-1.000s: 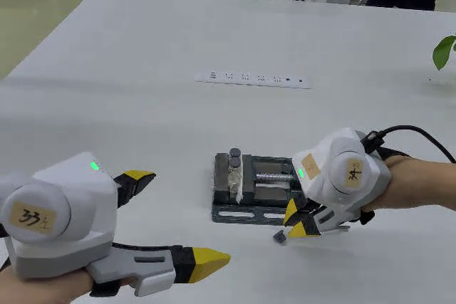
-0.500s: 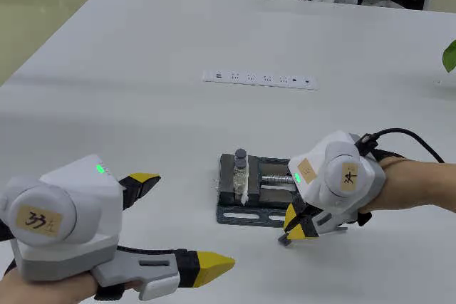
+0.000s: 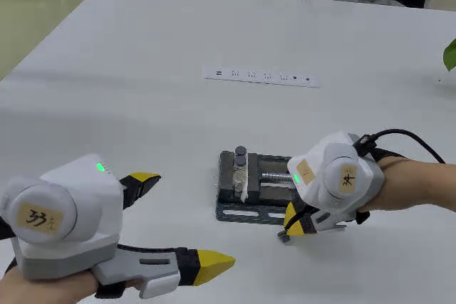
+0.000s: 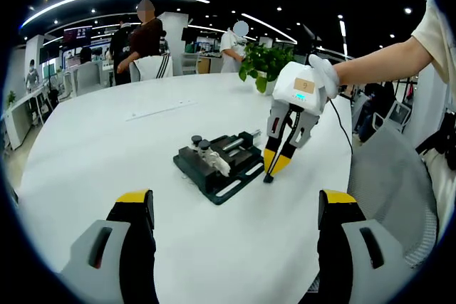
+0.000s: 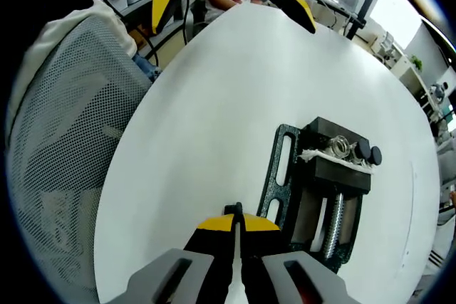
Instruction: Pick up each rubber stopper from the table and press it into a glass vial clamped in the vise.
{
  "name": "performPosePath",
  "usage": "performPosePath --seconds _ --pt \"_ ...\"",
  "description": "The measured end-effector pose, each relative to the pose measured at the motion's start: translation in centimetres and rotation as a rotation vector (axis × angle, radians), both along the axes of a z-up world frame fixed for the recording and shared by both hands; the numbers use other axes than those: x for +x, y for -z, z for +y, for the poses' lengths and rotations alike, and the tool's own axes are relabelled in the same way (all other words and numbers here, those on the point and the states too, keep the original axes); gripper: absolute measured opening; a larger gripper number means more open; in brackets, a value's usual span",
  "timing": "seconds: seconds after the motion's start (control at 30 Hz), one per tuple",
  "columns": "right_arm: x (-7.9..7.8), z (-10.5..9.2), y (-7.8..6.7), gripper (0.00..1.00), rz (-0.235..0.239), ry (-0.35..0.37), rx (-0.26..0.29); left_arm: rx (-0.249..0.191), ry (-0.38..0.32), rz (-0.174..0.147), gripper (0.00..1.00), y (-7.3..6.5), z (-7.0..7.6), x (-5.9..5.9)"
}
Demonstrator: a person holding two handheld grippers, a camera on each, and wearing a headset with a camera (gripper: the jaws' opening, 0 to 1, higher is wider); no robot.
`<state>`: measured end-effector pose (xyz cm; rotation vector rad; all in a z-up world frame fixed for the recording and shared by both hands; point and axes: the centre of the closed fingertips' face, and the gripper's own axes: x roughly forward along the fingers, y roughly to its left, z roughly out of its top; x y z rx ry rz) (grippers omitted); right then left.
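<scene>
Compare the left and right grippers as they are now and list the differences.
Jaws: the left gripper stands wide open; the right gripper is shut.
Load: the left holds nothing; the right pinches a small dark rubber stopper at its tips.
Pose: the left hangs over bare table, short of the vise; the right points down at the table beside the vise base.
Shared: white bodies and black jaws with yellow tips.

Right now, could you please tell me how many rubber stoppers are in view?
3. Two stoppers sit side by side on vials in the vise; the third stopper is pinched in the right gripper beside the vise. Others may be hidden.
</scene>
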<state>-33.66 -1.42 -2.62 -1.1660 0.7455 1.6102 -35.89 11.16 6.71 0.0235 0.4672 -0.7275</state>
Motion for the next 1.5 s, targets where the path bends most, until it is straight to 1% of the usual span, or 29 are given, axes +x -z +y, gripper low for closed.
performPosePath --seconds 0.07,0.2,0.27,0.4,0.43,0.5,0.63,0.7,0.73,0.93,1.07,1.2,1.3,1.43,1.5 --pt "0.0 0.1 0.0 0.0 0.0 0.009 0.003 -0.006 -0.001 0.002 0.95 -0.1 -0.3 -0.1" --pt "0.1 0.3 0.0 0.0 0.007 0.042 0.006 -0.015 -0.004 0.006 0.95 0.0 -0.5 -0.2" --pt "0.1 0.3 -0.1 0.0 0.015 0.075 0.008 -0.033 -0.009 0.004 0.95 -0.3 -0.7 -0.2" --pt "0.1 0.8 -0.4 0.0 0.017 0.103 0.04 -0.034 -0.011 0.002 0.95 -0.5 -1.1 -0.3" --pt "0.1 0.9 -0.5 0.0 0.01 0.104 0.044 -0.039 -0.014 0.003 0.95 -0.6 -1.1 -0.3" --pt "0.6 1.1 -0.9 0.0 -0.028 0.108 0.058 -0.042 -0.017 0.001 0.94 -0.7 -1.1 -0.3" --pt "0.7 1.8 -2.1 0.0 -0.041 0.139 0.109 -0.042 -0.022 0.005 0.93 -0.8 -1.1 -0.5" --pt "0.7 2.1 -2.7 0.0 -0.058 0.135 0.124 -0.044 -0.022 0.007 0.93 -0.9 -1.2 -0.5" --pt "0.6 2.2 -3.1 0.0 -0.073 0.128 0.133 -0.045 -0.022 0.01 0.92 -0.9 -1.3 -0.6" --pt "0.1 3.0 -4.9 0.0 -0.101 0.13 0.185 -0.059 -0.015 0.021 0.89 -1.0 -1.8 -0.6" --pt "-0.3 3.3 -5.8 0.0 -0.118 0.129 0.209 -0.081 -0.004 0.037 0.85 -1.0 -2.3 -0.5" --pt "-0.6 3.5 -6.5 0.0 -0.132 0.124 0.231 -0.079 0.009 0.047 0.83 -0.7 -2.9 -0.4" --pt "-1.0 3.7 -7.1 0.0 -0.14 0.12 0.247 -0.092 0.016 0.065 0.8 -0.5 -3.5 -0.4" --pt "-0.9 3.9 -7.7 0.0 -0.152 0.128 0.27 -0.136 0.008 0.095 0.75 -0.2 -4.0 0.1" --pt "-1.0 4.0 -8.1 0.0 -0.158 0.131 0.281 -0.17 -0.003 0.119 0.69 -0.2 -4.4 0.3"
